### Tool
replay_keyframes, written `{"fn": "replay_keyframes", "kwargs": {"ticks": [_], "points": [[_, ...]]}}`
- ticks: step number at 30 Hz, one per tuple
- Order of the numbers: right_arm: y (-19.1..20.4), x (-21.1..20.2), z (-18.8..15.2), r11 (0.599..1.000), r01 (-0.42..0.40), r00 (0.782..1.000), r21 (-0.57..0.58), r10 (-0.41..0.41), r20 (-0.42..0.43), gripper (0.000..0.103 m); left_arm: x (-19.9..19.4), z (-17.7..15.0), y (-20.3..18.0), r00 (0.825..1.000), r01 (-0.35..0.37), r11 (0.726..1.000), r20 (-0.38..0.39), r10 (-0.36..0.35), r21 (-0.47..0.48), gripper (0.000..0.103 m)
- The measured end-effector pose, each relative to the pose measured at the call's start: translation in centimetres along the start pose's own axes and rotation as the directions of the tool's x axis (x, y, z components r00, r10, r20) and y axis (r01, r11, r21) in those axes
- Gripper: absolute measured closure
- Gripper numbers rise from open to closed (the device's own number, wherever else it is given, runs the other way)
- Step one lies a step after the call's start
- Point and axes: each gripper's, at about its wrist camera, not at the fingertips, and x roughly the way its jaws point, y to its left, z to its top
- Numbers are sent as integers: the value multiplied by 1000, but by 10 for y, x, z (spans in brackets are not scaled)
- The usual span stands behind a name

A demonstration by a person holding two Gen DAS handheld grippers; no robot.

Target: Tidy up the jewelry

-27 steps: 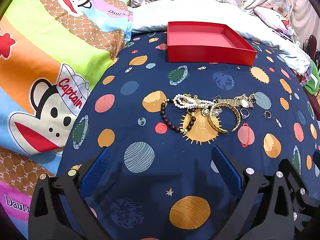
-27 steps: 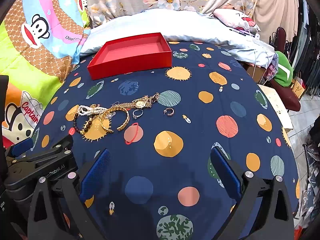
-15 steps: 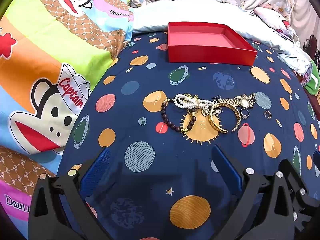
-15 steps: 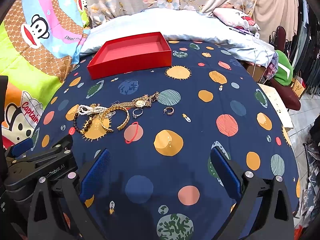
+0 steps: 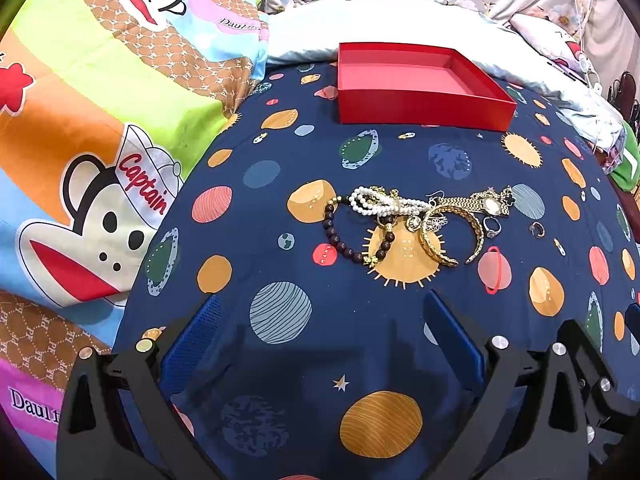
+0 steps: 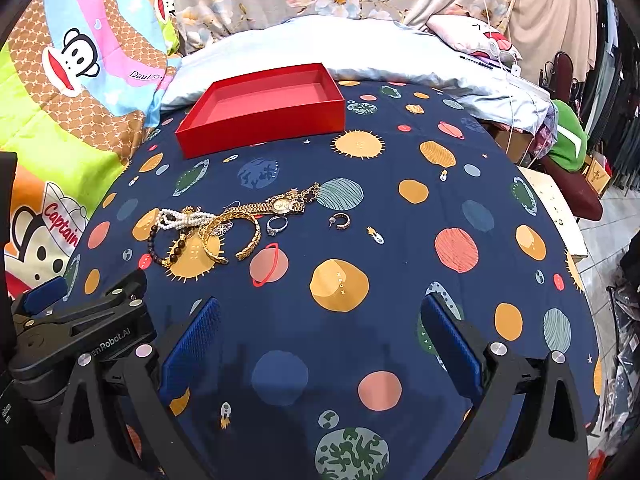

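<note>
While we hold both over the bed, our tongs: left tongs and right tongs gape fully, nothing between the blue pads, both tilted down at the sheet.
Nearest to us: bare planet-print sheet under each pair; the jewelry lies further out, well apart from the pads.
Jewelry heap: bead bracelet, pearls, bangle and watch lie tangled together, ahead of the left tongs.
Loose bits: ring just beside the heap, earring a little further right, each alone on the sheet.
Box: red box sits beyond the heap near the pillow, open and bare inside.
Handling, our guess: all light; pearls and beads limp and apt to drag neighbours along; bangle stiff, smooth, likely slippery; ring and earring tiny, and the soft bed gives under a pinch.
Where we would take hold: bangle across its band at the free curve; beads at the loop clear of the pearls; ring pinched across its band.
</note>
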Motion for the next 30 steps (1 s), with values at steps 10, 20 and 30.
{"fn": "replay_keyframes", "kwargs": {"ticks": [10,20,30], "points": [[-3,2,5,1000,-2,1000,1,2,-3,5,3,1,3,1000,0,1000,-7,0,-3,5],[-4,13,3,999,-39,998,33,41,-46,5,11,2,-2,1000,-2,1000,-27,2,-3,5],[-9,29,7,1000,-6,999,9,7,-41,5,34,16,12,999,-15,998,-49,12,-58,5]]}}
